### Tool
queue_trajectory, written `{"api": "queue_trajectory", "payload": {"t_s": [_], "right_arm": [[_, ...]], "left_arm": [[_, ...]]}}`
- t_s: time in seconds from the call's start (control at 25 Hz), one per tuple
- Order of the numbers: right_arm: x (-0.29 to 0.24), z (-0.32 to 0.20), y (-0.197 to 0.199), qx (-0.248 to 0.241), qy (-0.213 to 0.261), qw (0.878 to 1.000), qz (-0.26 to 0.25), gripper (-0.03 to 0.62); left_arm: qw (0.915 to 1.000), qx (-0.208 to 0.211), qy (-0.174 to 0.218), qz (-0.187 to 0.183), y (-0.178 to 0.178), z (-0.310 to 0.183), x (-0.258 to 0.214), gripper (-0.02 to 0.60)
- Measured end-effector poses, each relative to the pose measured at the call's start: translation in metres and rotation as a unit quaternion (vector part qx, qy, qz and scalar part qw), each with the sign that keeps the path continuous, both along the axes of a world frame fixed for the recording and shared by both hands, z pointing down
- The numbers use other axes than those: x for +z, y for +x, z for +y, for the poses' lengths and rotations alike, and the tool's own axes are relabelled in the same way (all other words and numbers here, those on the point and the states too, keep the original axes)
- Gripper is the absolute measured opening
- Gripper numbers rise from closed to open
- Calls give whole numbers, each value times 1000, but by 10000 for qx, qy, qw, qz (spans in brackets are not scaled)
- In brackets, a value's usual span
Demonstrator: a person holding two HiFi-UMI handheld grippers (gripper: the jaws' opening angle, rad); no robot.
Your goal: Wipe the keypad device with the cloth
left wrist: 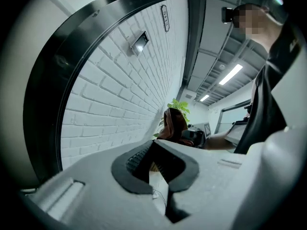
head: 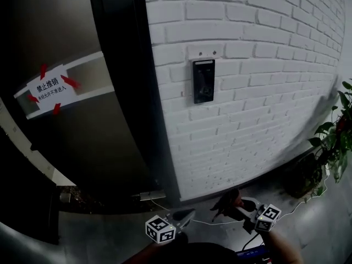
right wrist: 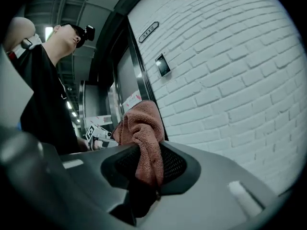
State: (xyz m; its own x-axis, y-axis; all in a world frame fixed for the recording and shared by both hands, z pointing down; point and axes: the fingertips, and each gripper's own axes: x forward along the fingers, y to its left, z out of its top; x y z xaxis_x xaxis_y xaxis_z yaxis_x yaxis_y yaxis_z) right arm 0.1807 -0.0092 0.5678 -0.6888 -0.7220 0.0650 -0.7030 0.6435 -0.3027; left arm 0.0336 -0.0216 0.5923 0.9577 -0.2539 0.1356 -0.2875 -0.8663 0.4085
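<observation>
1. The keypad device (head: 203, 81) is up on the white brick wall (head: 264, 125), a bit to the right of the dark door frame (head: 124, 92). It's a small black upright panel with a pale plate right above it.
2. Right gripper (right wrist: 144, 169): the fingers are clamped on the cloth (right wrist: 140, 128), a reddish-brown terry one. It's pinched between the dark pads, bunches up in a lump above them, and a bit of it hangs out below.
3. Left gripper (left wrist: 157, 166): the fingers stand a little apart with nothing held. Through the gap you can see pale floor and a thin cable.
4. In the head view both grippers sit low at the bottom edge, well below the keypad device and well apart from it. The cloth isn't touching the device or the wall.
5. The left gripper view also catches the right gripper off to the side, with the cloth sticking up out of it.
6. Left of the door frame there's a glass door with a white sign (head: 50, 89) stuck on with red tape strips. A leafy plant (head: 333, 142) stands at the right end of the wall, down by the floor.
7. A person in a dark top with a camera on their head shows up in both gripper views.
</observation>
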Motion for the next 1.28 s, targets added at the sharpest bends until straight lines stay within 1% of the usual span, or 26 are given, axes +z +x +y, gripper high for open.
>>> {"api": "queue_trajectory", "payload": {"t_s": [0.08, 0.2, 0.32, 0.4, 0.48, 0.64, 0.72, 0.92, 1.12, 1.28], "right_arm": [[24, 28, 8, 76, -145, 9998, -148, 91], [56, 65, 9, -48, -371, 9991, -190, 91], [66, 93, 5, -90, -484, 9973, -550, 91], [68, 105, 2, -98, -505, 9965, -659, 89], [71, 113, 0, -136, -473, 9969, -619, 87], [67, 127, -12, -309, -293, 9970, -653, 86], [63, 133, -20, -387, -238, 9968, -661, 86], [59, 136, -37, -378, -125, 9969, -675, 86], [52, 138, -60, -347, -198, 9968, -696, 86], [58, 140, -73, -402, -180, 9976, -530, 86]], "left_arm": [[10000, -85, -20, 9, 11, 18, 6, 3], [9995, -277, -115, 20, 25, 43, 15, 3], [9988, -429, -225, -28, 34, 71, 25, 3], [9981, -516, -308, -91, 37, 88, 33, 3], [9975, -579, -367, -146, 39, 101, 37, 4], [9970, -642, -376, -229, 40, 121, 45, 4], [9969, -667, -337, -247, 38, 125, 45, 5], [9971, -679, -272, -218, 26, 131, 41, 5], [9968, -682, -330, -241, 2, 139, 44, 3], [9961, -750, -399, -230, -14, 139, 46, 3]]}}
